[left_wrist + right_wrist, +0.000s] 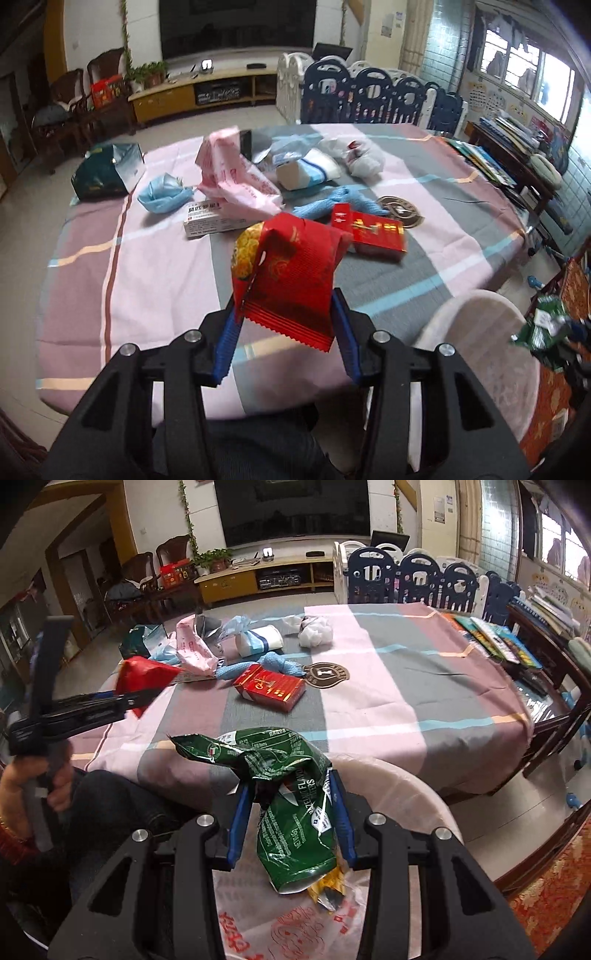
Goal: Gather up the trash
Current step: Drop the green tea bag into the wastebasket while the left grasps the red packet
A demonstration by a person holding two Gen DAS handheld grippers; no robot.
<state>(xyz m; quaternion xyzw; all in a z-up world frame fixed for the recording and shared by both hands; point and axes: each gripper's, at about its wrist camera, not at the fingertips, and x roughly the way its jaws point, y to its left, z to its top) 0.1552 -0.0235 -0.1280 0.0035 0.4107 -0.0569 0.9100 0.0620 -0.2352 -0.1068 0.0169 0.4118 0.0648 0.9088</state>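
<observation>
My left fingers [284, 325] pinch a red wrapper [291, 273] above the table [155, 280]; right fingers [291, 805] pinch a green wrapper [280, 786] over the lined bin [417, 794]. Red box [269, 686], pink bag [236, 181], mask [162, 192] lie ahead on the table.

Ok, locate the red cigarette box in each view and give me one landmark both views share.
Left wrist view: the red cigarette box lies right of centre on the tablecloth, just beyond the red wrapper held in the left tongs.
Right wrist view: the box lies left of centre, beyond the green wrapper.
Shared landmark: the round dark emblem just right of the box.
</observation>
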